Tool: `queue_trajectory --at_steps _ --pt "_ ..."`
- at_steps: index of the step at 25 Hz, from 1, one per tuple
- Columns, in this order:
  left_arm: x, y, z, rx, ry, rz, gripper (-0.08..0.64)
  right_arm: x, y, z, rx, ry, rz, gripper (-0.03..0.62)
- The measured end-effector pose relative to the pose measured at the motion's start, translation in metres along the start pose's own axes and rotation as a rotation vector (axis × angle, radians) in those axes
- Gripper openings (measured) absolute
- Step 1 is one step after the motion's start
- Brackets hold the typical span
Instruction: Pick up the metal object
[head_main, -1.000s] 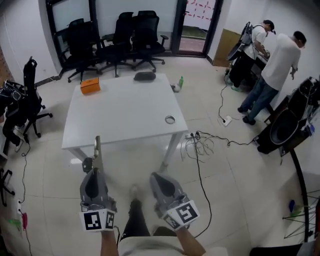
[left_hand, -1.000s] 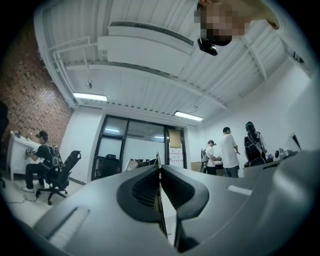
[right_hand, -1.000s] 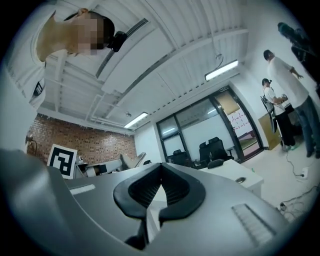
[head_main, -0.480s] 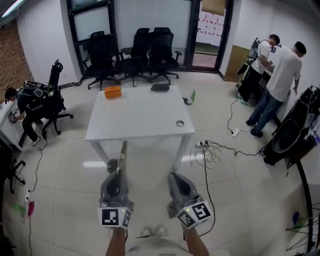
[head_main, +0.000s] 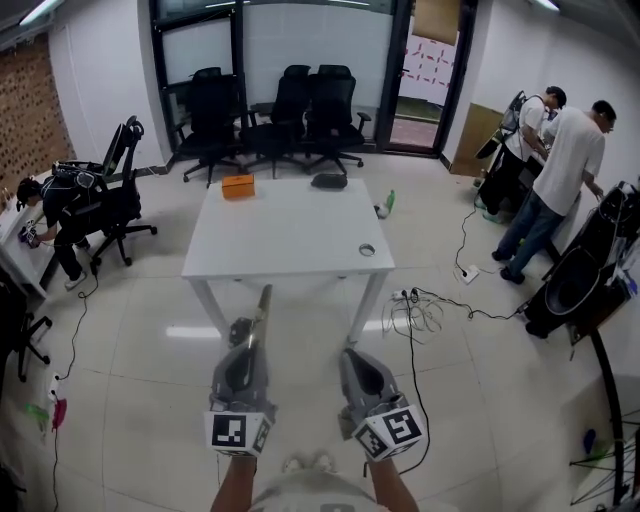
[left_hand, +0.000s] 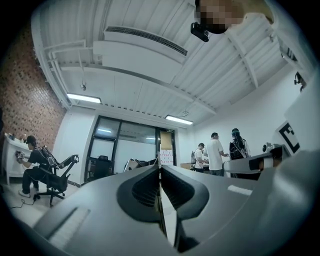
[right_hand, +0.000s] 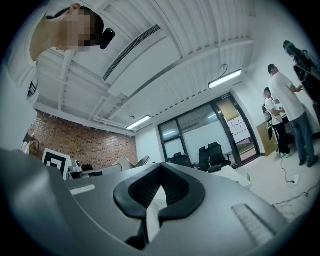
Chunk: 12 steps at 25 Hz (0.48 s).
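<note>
Farther back from the desk (head_main: 285, 240) than a second ago: desk smaller and higher in the head view, more of the room showing around it, a seated person (head_main: 50, 205) newly in view at far left. Left hand-held gripper (head_main: 263, 298) and right hand-held gripper (head_main: 350, 353) low in the picture as before, side by side over the tiled floor (head_main: 140, 360), short of the desk's near edge. Left: jaws pressed together along their length, nothing between them. Right: ribbed dark pads (right_hand: 145, 192) meeting at the tips, likewise empty. Smooth grey moulded bodies, black-and-white marker cubes at the rear.

Metal ring (head_main: 367, 250): small, thin, shiny, flat on the desk near its right front corner, well apart from both grippers. Desk top white, matt, rectangular, on slim white legs. Orange box (head_main: 237, 186) and dark flat pouch (head_main: 328, 181) along the far edge, wide bare top between these and the ring. Glossy floor open in front. Loose cables (head_main: 415, 300) beside the right front leg, black office chairs (head_main: 285, 110) behind, two standing people (head_main: 560, 160) well off to the right.
</note>
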<state>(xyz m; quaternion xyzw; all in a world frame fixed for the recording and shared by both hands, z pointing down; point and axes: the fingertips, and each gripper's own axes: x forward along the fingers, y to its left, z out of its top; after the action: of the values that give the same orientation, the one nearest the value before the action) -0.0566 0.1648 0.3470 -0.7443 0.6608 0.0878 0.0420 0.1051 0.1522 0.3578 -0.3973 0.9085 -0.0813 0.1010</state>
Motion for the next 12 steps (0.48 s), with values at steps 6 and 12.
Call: queue_trajectory --at_steps 6,12 --pt "0.0028 -0.0031 -0.0031 -0.012 0.002 -0.028 0.006 -0.0043 -0.0049 -0.0013 -0.003 0.003 -0.034 0.01" --pt "0.0001 0.0016 0.0005 -0.018 -0.005 -0.022 0.006 -0.0041 0.0008 0.0018 -0.019 0.001 -0.034 0.011"
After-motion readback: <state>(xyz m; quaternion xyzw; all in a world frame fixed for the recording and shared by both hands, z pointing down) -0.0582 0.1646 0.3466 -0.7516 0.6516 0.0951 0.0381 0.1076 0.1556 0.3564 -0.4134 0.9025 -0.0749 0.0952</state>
